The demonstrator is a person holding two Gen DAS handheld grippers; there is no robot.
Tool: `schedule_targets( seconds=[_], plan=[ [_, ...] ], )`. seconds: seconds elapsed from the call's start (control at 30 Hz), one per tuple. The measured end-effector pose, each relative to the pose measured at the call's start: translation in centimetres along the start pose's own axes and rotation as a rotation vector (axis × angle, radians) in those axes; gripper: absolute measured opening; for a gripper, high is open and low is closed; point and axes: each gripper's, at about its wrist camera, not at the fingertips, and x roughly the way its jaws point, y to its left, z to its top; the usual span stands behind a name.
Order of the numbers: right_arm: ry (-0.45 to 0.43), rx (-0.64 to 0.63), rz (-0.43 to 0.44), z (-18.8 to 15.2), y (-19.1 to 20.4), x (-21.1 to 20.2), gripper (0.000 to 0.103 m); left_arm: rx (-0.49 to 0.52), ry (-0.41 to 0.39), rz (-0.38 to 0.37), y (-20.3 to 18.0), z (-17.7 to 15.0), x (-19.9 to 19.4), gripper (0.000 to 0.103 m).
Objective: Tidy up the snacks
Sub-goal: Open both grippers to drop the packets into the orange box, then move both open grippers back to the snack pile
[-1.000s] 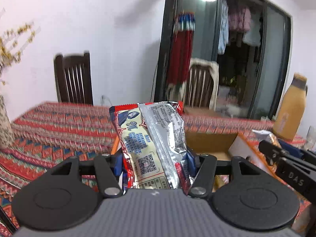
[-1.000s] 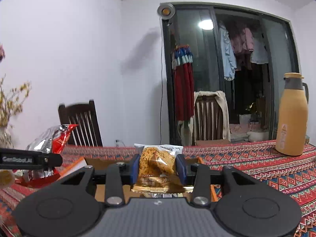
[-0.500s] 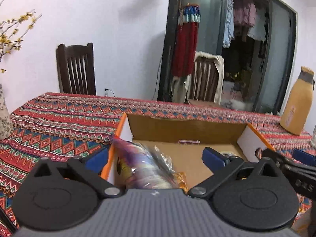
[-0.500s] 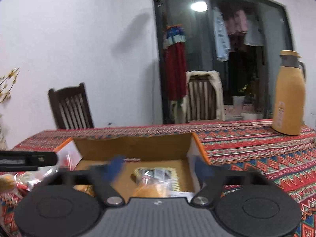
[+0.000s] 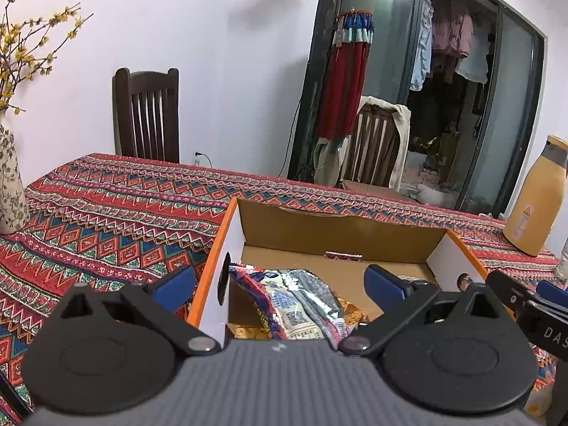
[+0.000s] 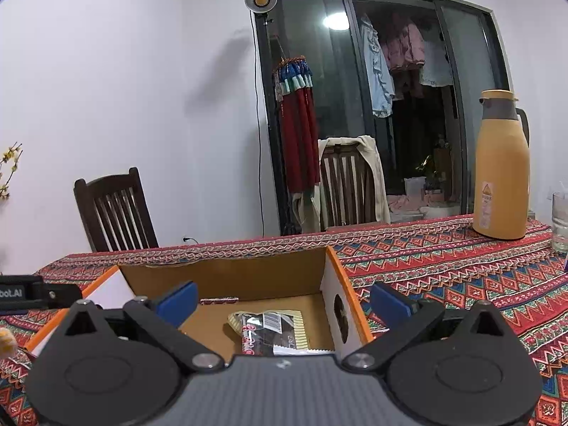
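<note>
Covering your bench (image 5: 106, 220) is a red, blue and green zigzag cloth, running right to the far edge. Beyond it, against the white wall, a dark wooden chair (image 5: 146, 113) stands on the left, and a second chair (image 5: 376, 149) draped with a pale cloth sits by the dark glass door (image 6: 372, 106), laundry hanging behind the panes. On the far right of the bench you've got a tall yellow flask (image 6: 501, 167) with a grey top, and a glass (image 6: 560, 222) just beside it. A patterned vase (image 5: 10, 184) with yellow blossom twigs stands at the left edge.

Centre stage: the cardboard box (image 5: 340, 230), orange-rimmed, white outside, open on top. Your left hand-held gripper (image 5: 280, 284) is spread wide, straddling the box's left wall, holding nothing. Lying inside near that wall is the silver snack packet (image 5: 301, 305), red-edged and crinkled, printed side up with a QR code. Your right hand-held gripper (image 6: 284, 301) is spread wide too, empty, straddling the right wall. Below it, a dark wrapper snack (image 6: 269, 332) lies flat on the box floor near the right wall.
</note>
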Motion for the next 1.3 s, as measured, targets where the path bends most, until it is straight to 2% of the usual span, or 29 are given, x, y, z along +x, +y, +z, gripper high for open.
schedule_targets(
  seconds=[0.1, 0.3, 0.43, 0.77, 0.93, 1.13, 1.2, 1.3],
  plan=[
    [-0.037, 0.002, 0.003, 0.5, 0.0, -1.1, 0.103, 0.000, -0.010, 0.006, -0.2, 0.4, -1.3, 0.103],
    [-0.153, -0.001, 0.033, 2.0, 0.2, -6.1, 0.103, -0.008, -0.050, -0.014, 0.2, 1.5, -5.1, 0.103],
    [-0.159, -0.044, 0.057, 1.8, 0.3, -8.9, 0.103, 0.014, -0.051, -0.021, 0.3, 1.0, -7.0, 0.103],
    [-0.021, -0.100, 0.074, -2.3, -0.5, -13.2, 0.103, 0.062, 0.058, -0.019, 2.0, -3.3, -8.2, 0.103],
    [0.070, -0.089, 0.063, -4.9, -0.9, -13.8, 0.103, 0.051, 0.129, -0.010, 3.3, -5.6, -8.0, 0.103],
    [0.161, -0.057, 0.073, -7.1, -0.8, -13.8, 0.103, 0.035, 0.176, -0.010, 4.2, -8.5, -7.8, 0.103],
    [0.194, -0.048, 0.077, -7.7, -0.5, -13.6, 0.098, 0.032, 0.187, -0.011, 4.4, -9.4, -7.4, 0.103],
    [0.232, -0.017, 0.094, -8.1, 0.0, -13.2, 0.083, 0.016, 0.202, -0.012, 4.9, -10.3, -6.8, 0.103]
  ],
)
